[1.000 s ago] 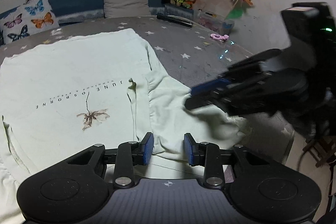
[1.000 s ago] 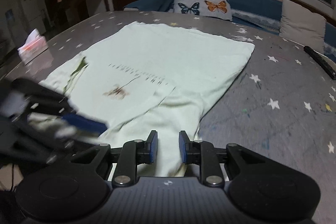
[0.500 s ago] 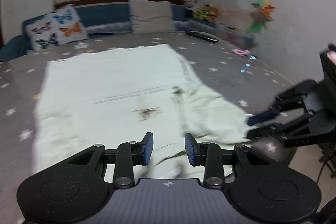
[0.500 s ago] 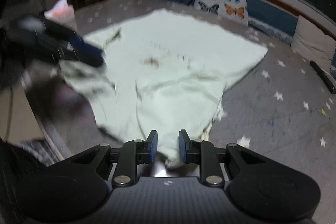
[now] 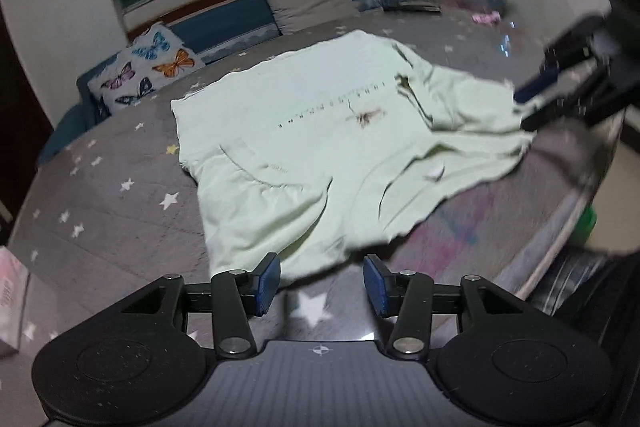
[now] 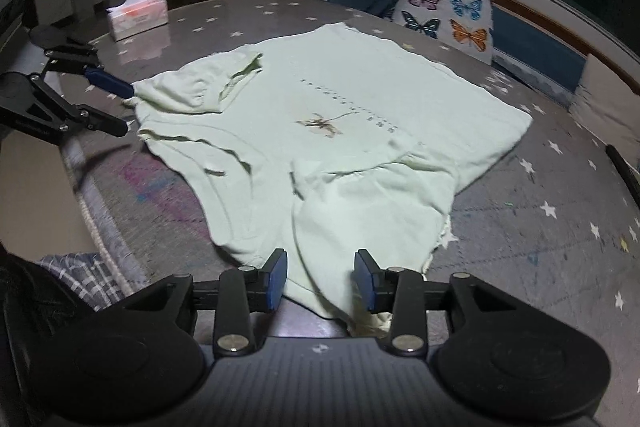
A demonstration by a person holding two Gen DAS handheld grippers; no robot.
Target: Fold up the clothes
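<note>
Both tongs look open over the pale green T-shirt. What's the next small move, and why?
Probably draw both tongs back clear of the T-shirt. The left tongs and right tongs have just been opening; neither clamps fabric. The shirt lies on the starred cover, near sleeve rumpled and needing a fresh grip.

bare starred table [image 6: 560,195] is lying open right of the shirt [image 6: 360,115]; a tissue box [image 6: 138,11] is standing at the far left, a dark stick [image 6: 622,167] lying far right.
</note>
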